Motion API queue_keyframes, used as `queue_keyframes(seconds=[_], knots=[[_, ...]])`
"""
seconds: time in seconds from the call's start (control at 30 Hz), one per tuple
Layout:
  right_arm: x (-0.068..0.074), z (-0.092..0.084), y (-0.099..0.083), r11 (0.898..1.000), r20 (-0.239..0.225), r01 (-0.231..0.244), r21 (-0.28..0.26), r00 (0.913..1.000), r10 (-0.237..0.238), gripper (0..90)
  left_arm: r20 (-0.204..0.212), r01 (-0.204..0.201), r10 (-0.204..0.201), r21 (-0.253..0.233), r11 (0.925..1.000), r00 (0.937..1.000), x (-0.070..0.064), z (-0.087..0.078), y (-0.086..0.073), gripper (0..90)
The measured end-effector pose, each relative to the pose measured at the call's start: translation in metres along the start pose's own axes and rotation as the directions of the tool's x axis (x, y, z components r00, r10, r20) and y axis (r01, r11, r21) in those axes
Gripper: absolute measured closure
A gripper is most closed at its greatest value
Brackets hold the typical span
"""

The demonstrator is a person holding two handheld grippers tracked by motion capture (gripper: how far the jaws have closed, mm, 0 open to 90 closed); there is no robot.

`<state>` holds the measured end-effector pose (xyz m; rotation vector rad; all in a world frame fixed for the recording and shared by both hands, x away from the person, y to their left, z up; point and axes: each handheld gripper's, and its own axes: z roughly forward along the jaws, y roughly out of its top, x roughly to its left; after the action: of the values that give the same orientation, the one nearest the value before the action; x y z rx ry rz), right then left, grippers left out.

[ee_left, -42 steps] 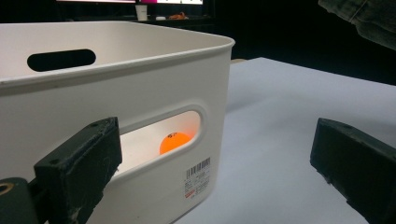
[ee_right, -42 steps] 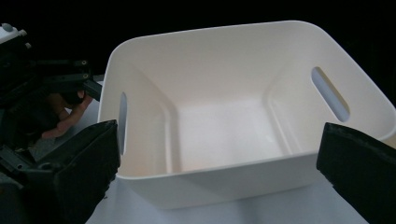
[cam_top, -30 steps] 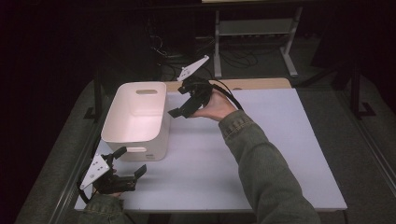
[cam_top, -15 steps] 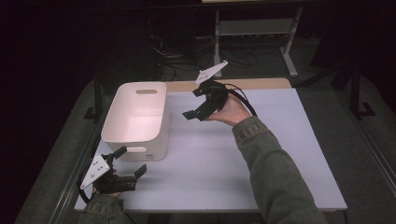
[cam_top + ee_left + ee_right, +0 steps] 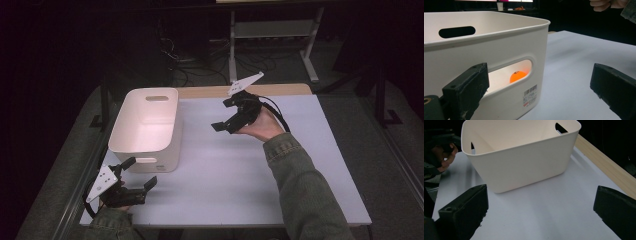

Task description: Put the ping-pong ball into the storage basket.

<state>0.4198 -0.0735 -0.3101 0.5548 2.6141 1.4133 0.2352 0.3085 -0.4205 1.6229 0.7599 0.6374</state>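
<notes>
Hands stay slow as we keep both claws, left gripper (image 5: 135, 176) and right gripper (image 5: 223, 114), wide and empty near the white bin (image 5: 146, 131) with the orange ball (image 5: 517, 76) inside.

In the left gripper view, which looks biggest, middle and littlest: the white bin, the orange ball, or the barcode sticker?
1. White bin, by far the biggest.
2. Orange ball, seen through the handle hole, partly hidden.
3. Barcode sticker, about the ball's size here, so these two are too close to rank.

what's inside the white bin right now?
Through the handle slot in the left gripper view, one orange ball sits inside the white bin. The high view shows bare floor in the lit part; the near wall hides the strip behind it, so more items cannot be ruled out.
</notes>
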Motion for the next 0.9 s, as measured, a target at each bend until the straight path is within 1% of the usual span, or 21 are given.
queue_keyframes(seconds=[0.23,0.27,0.3,0.33,0.37,0.4,0.43,0.5,0.57,0.7,0.8,0.9], knots=[[-0.003,-0.009,-0.010,1.000,0.017,-0.020,-0.007,0.9997,0.021,0.0,0.003,0.001,-0.001,0.000,1.0000,1.0000,0.000,0.000,0.000,1.6],[-0.003,-0.012,-0.014,1.000,0.029,-0.023,-0.014,0.9993,0.024,0.0,0.003,0.002,-0.002,0.001,1.0000,1.0000,0.000,0.000,0.000,1.6],[-0.003,-0.012,-0.014,1.000,0.029,-0.023,-0.014,0.9993,0.024,0.0,0.003,0.002,-0.002,0.001,1.0000,1.0000,0.000,0.000,0.000,1.6],[-0.004,-0.015,-0.018,0.999,0.040,-0.026,-0.020,0.9989,0.027,0.0,0.002,0.002,-0.002,0.001,1.0000,1.0000,0.000,0.000,0.000,1.6],[-0.004,-0.015,-0.018,0.999,0.040,-0.026,-0.020,0.9989,0.027,0.0,0.001,0.001,-0.001,0.001,1.0000,1.0000,0.000,0.000,0.000,1.6],[-0.005,-0.018,-0.022,0.999,0.046,-0.031,-0.028,0.9984,0.032,0.0,0.001,0.001,-0.001,0.001,1.0000,1.0000,0.000,0.000,0.000,1.6],[-0.005,-0.018,-0.022,0.999,0.046,-0.031,-0.028,0.9984,0.032,0.0,0.000,0.000,0.000,0.001,1.0000,1.0000,0.000,0.000,0.000,1.6],[-0.004,-0.024,-0.028,0.999,0.058,-0.038,-0.028,0.9975,0.039,0.0,-0.001,0.000,0.000,0.003,1.0000,1.0000,0.000,0.001,0.000,1.6],[-0.003,-0.027,-0.031,0.999,0.077,-0.033,-0.019,0.9964,0.035,0.0,-0.002,0.000,0.000,0.004,1.0000,1.0000,0.000,0.001,0.000,1.6],[-0.003,-0.029,-0.037,0.999,0.086,-0.039,-0.007,0.9955,0.039,0.0,-0.005,0.000,0.000,0.004,1.0000,1.0000,0.000,0.000,0.000,1.6],[-0.002,-0.034,-0.046,0.998,0.090,-0.050,-0.024,0.9945,0.052,0.0,-0.008,0.000,0.000,0.006,1.0000,1.0000,0.000,0.000,0.000,1.6],[-0.001,-0.037,-0.050,0.998,0.096,-0.054,-0.027,0.9938,0.057,0.0,-0.010,0.000,0.000,0.005,1.0000,0.9999,0.000,0.000,0.000,1.6]])
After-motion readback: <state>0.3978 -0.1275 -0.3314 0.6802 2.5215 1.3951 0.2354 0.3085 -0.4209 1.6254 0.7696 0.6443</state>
